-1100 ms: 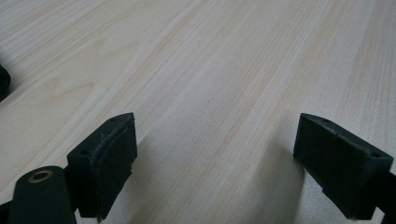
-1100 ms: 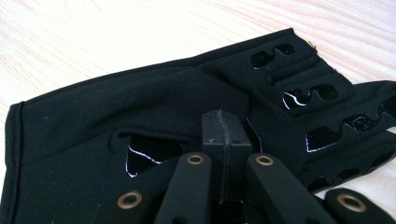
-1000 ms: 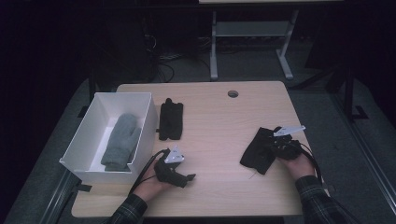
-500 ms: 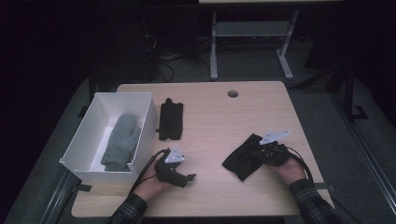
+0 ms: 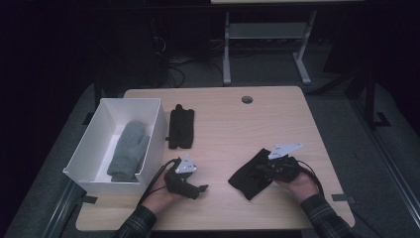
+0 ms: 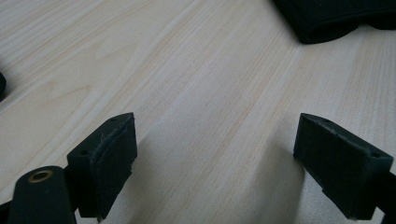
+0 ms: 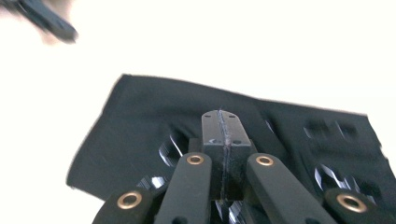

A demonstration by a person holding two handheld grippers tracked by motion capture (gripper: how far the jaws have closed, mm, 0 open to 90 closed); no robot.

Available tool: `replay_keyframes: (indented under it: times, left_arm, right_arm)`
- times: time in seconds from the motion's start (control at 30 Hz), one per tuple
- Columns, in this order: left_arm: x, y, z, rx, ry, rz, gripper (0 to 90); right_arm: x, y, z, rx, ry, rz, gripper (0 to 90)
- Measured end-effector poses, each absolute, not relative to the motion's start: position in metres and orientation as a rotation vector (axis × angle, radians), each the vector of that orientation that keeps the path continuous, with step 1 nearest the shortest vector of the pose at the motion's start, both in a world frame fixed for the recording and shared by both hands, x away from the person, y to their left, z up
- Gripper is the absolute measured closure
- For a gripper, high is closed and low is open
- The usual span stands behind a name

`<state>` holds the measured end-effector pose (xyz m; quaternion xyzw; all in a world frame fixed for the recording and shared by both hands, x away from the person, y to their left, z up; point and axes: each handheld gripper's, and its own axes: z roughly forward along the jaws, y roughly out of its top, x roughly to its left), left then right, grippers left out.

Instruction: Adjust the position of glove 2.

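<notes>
The right gripper (image 5: 262,171) has dragged the black glove (image 5: 249,177) leftward and nearer the table's (image 5: 223,119) front edge, jaws pinched on it.

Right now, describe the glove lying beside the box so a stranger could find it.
Start at the white box on the table's left side. Just outside its right wall lies a black glove, flat, untouched. Unlike the grey mitten inside the box, it's black; unlike the other black glove, no gripper is on it.

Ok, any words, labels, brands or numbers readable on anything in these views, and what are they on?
None can be read. The white box, grey mitten, both black gloves and the table show no legible text. Both grippers' grey plates carry tiny marks, too small to read.
</notes>
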<state>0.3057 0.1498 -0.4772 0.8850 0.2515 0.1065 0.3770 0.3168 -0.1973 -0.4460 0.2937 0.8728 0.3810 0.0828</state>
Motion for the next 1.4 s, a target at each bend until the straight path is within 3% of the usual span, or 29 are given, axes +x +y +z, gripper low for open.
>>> replay_keyframes:
  times: [0.27, 0.5, 0.8, 0.9, 1.23, 1.4]
  left_arm:
    - [0.306, 0.149, -0.477, 2.265, 0.638, 0.272, 12.7]
    - [0.306, 0.149, -0.477, 2.264, 0.640, 0.272, 12.7]
    - [0.306, 0.149, -0.477, 2.263, 0.642, 0.267, 12.7]
    - [0.306, 0.149, -0.478, 2.260, 0.643, 0.264, 12.7]
    - [0.306, 0.148, -0.477, 2.265, 0.636, 0.271, 12.7]
    - [0.306, 0.148, -0.477, 2.265, 0.638, 0.268, 12.7]
  right_arm:
    - [0.317, -0.136, -0.453, 0.744, 2.709, 1.082, 90.0]
    - [0.307, -0.129, -0.461, 0.661, 2.795, 1.045, 90.0]
    - [0.278, -0.143, -0.458, 0.543, 2.849, 1.071, 90.0]
    - [0.277, -0.158, -0.446, 0.661, 2.765, 1.134, 90.0]
    - [0.319, -0.221, -0.449, 0.996, 2.531, 0.966, 90.0]
    - [0.332, -0.227, -0.453, 1.061, 2.489, 0.940, 90.0]
